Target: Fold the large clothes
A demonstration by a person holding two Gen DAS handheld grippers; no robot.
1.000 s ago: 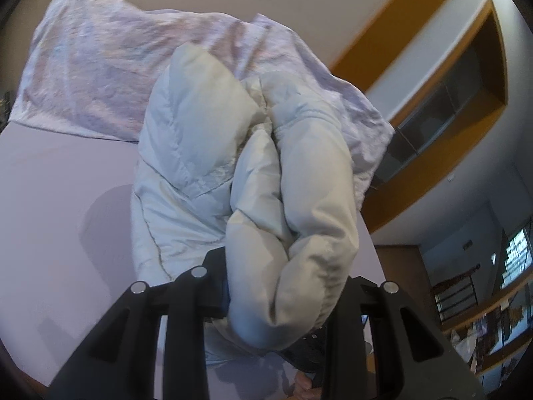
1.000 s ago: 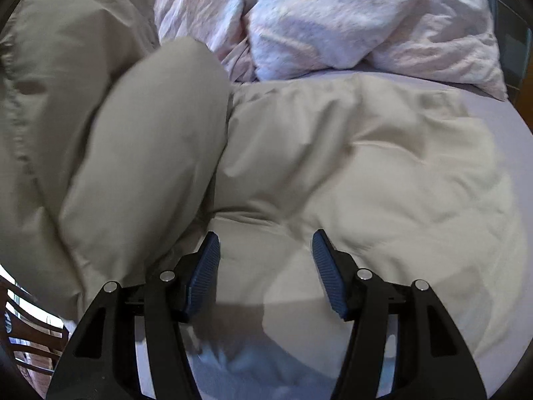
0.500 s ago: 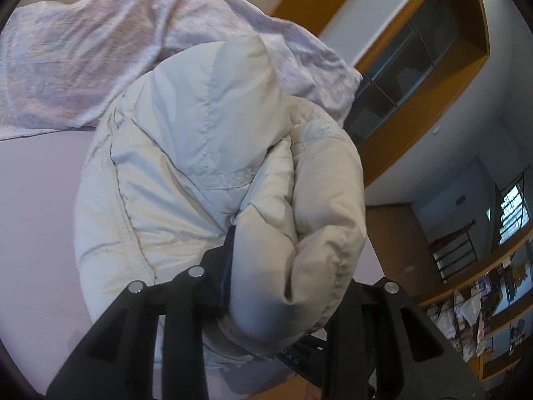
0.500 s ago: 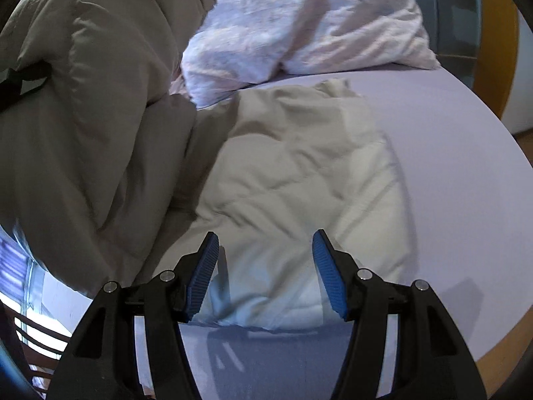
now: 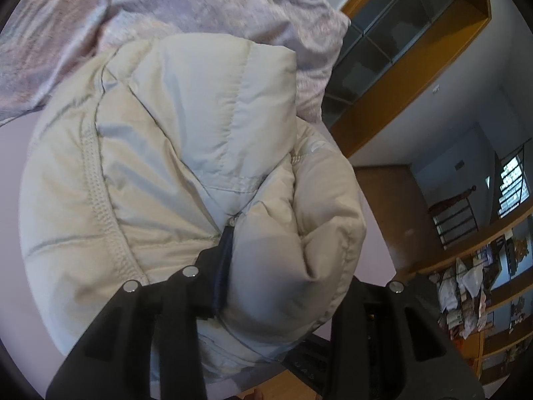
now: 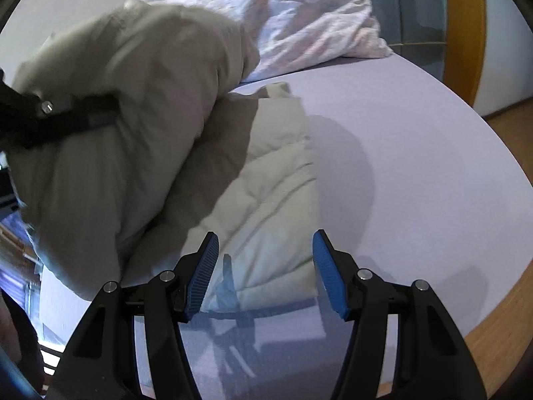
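The left gripper (image 5: 283,266) has a fat wad of the cream puffer jacket (image 5: 173,173) stuffed between its jaws, held up off the bed (image 6: 416,153). The jaws have just been easing apart, but the padding is clamped between them. The right gripper (image 6: 265,268) hangs with its jaws apart, gripping nothing, over the jacket's lower half lying flat on the lilac sheet. A crumpled duvet (image 6: 299,23) is bunched behind.

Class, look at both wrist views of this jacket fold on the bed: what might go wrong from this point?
1. The left gripper has just been opening with a thick bunch of the cream puffer jacket between its jaws; the lifted part may drop short or crooked.
2. The right gripper is open and empty, so nothing pins the flat half, which may shift.
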